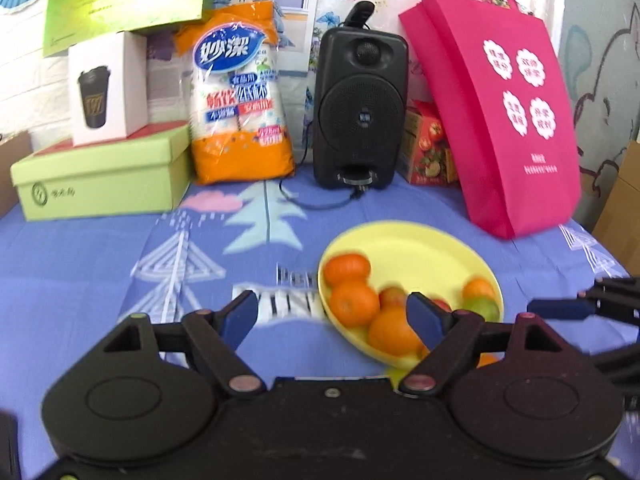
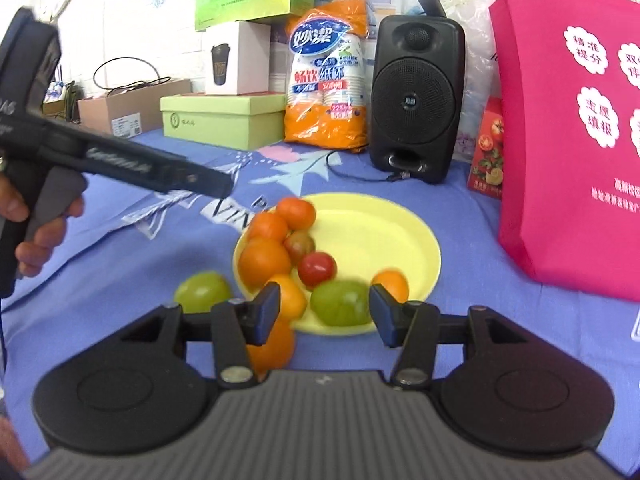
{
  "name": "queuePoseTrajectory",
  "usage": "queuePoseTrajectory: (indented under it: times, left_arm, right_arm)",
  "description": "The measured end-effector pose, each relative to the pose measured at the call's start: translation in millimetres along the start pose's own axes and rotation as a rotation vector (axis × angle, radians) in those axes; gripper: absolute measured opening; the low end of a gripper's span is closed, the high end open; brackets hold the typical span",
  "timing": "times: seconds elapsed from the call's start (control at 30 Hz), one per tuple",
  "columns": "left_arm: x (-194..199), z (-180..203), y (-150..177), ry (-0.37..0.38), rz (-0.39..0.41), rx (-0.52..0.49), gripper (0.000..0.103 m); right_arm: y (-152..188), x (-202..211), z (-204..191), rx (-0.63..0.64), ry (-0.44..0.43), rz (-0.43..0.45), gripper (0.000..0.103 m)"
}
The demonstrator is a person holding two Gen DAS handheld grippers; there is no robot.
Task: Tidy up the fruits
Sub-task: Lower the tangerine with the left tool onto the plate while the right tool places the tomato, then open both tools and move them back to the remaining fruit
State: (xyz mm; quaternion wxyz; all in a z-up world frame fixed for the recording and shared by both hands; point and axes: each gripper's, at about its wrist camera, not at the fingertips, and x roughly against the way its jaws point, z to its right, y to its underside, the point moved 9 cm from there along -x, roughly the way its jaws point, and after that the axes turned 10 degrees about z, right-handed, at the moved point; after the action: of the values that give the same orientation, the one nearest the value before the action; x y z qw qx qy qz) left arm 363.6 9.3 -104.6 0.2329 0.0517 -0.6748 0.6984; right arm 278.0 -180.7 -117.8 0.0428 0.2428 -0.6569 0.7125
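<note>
Fruit mostly gathered, by the look of things, with two pieces left off the plate. In the right wrist view, lowest in frame, the right gripper [image 2: 324, 314] stands with its jaws apart and nothing between them. Just beyond its left finger an orange [image 2: 274, 346] lies on the blue counter [image 2: 120, 264], touching or just short of the yellow plate [image 2: 400, 224]; a green fruit [image 2: 203, 292] sits on the cloth at lower left, beside the plate's rim. Centre frame, on the plate, lie a second green fruit [image 2: 340, 302], several oranges and two small red tomatoes. In the left wrist view the left gripper [image 1: 332, 316] is likewise spread and empty, the plate lying right of centre past its right finger. Farthest back stand a black speaker [image 2: 416, 100] and a pink bag [image 2: 568, 120].
</note>
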Motion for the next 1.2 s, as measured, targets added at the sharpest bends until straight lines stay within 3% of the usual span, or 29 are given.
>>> queuePoseTrajectory:
  times: [0.23, 0.5, 0.67, 0.8, 0.9, 1.2]
  left_arm:
    - [36.3, 10.4, 37.9, 0.013, -0.029, -0.005, 0.082]
    - [50.2, 24.9, 66.8, 0.018, -0.067, -0.032, 0.082]
    - [43.1, 33.0, 77.0, 0.024, -0.090, -0.050, 0.082]
    - [30.0, 31.9, 83.8, 0.008, -0.108, -0.058, 0.081]
    - [20.4, 29.5, 81.9, 0.010, -0.108, -0.060, 0.080]
    - [1.2, 36.9, 65.9, 0.052, -0.089, -0.067, 0.078]
  right_arm:
    - [23.1, 24.7, -18.7, 0.005, -0.029, -0.027, 0.053]
    - [45.0, 32.7, -36.4, 0.006, -0.042, -0.067, 0.057]
    - [56.6, 28.3, -38.5, -0.004, -0.032, -0.096, 0.058]
    - [58.5, 22.9, -36.6, 0.001, -0.007, -0.099, 0.070]
    - [59.0, 19.2, -35.7, 0.003, -0.002, -0.101, 0.073]
    - [55.2, 2.5, -33.7, 0.005, -0.013, -0.105, 0.074]
